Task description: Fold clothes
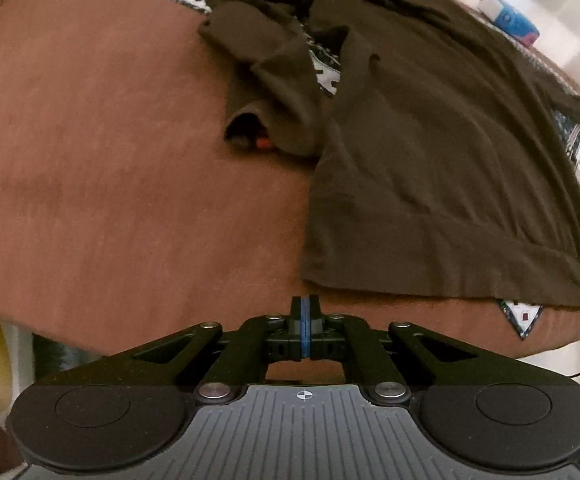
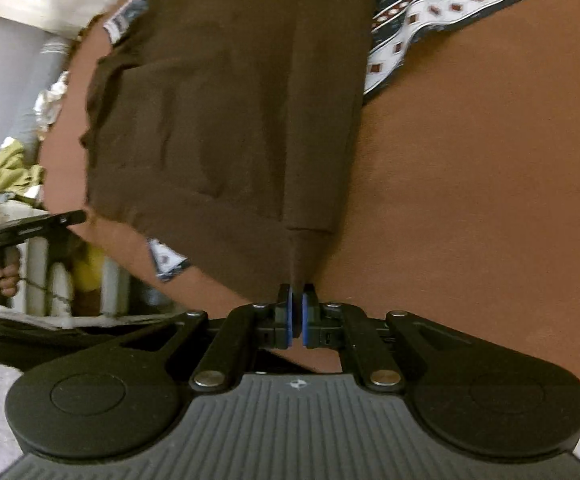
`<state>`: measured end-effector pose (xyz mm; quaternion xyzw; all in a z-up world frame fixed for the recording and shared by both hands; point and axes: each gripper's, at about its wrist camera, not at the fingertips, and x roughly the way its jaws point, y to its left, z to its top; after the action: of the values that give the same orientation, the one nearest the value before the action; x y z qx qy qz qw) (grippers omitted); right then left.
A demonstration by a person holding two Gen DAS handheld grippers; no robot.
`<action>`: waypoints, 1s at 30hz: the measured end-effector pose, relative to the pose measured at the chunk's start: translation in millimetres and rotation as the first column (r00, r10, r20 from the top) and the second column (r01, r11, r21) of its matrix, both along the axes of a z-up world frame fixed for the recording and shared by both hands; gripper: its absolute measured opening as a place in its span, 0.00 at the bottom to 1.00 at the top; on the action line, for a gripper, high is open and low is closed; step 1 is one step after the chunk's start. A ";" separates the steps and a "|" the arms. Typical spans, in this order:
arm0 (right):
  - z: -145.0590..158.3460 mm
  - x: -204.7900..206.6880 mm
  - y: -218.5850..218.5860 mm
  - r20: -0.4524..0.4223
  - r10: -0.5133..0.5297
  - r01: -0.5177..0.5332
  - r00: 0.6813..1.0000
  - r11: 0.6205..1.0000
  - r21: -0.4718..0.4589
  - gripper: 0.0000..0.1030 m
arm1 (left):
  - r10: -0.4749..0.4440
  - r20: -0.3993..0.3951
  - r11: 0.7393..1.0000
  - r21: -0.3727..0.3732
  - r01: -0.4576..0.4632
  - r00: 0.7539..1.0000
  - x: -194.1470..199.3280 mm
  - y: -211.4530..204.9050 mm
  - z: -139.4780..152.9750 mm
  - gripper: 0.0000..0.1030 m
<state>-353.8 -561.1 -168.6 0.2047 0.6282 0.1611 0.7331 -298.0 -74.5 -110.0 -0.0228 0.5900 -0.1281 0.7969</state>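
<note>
**Right claw pinches the hem corner while the left waits empty**

The right claw (image 2: 296, 300) is clenched on a corner of the dark brown garment (image 2: 226, 120), the cloth drawn into a narrow peak that runs straight into the blue pads (image 2: 288, 312). The left claw (image 1: 305, 312) is clenched too, pad against pad, with nothing between; it hangs just off the garment's hem (image 1: 430, 276), not touching it. The garment lies spread over a patterned cloth (image 2: 450, 8) on a rust-brown bed surface (image 1: 110, 160), one sleeve (image 1: 266, 80) crumpled near the collar end.

By the look of it, the step in hand is carrying this corner over to make a fold. To do it well, the person should likely keep the pull low and even so only the brown layer travels and the patterned cloth beneath stays put. The pinch looks thin, so a sharp tug could slip it. The left claw would serve best taking the opposite hem corner, so both rise together and the crease falls straight. The bunched sleeve probably needs flattening first.
</note>
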 end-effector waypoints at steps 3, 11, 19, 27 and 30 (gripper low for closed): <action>2.4 2.7 -5.8 0.012 0.018 -0.017 1.000 0.998 -0.056 0.48 | 0.051 0.048 0.998 -0.038 -0.050 0.998 1.4 3.9 11.6 0.30; 39.4 23.4 -36.8 0.127 -0.004 0.015 0.992 0.996 -0.084 0.60 | 0.088 0.103 0.992 -0.102 -0.077 0.991 22.5 -16.7 8.9 0.59; 33.0 41.7 -24.5 0.132 0.051 -0.041 0.990 0.996 -0.078 0.60 | 0.125 0.083 0.985 -0.133 -0.114 0.989 21.1 -33.0 1.4 0.00; 27.2 45.2 -23.7 0.126 0.057 -0.051 0.990 0.997 -0.049 0.61 | 0.103 0.068 0.991 -0.097 -0.096 0.992 -8.2 -33.7 14.2 0.00; 24.8 51.0 -28.2 0.130 0.062 -0.057 0.990 0.997 -0.046 0.61 | 0.127 0.027 0.991 -0.056 -0.125 0.992 -5.1 -34.3 -2.7 0.00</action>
<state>-302.8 -589.3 -143.7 0.1593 0.5879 0.1827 0.7717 -303.2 -108.9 -112.6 -0.0796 0.5714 -0.0936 0.8114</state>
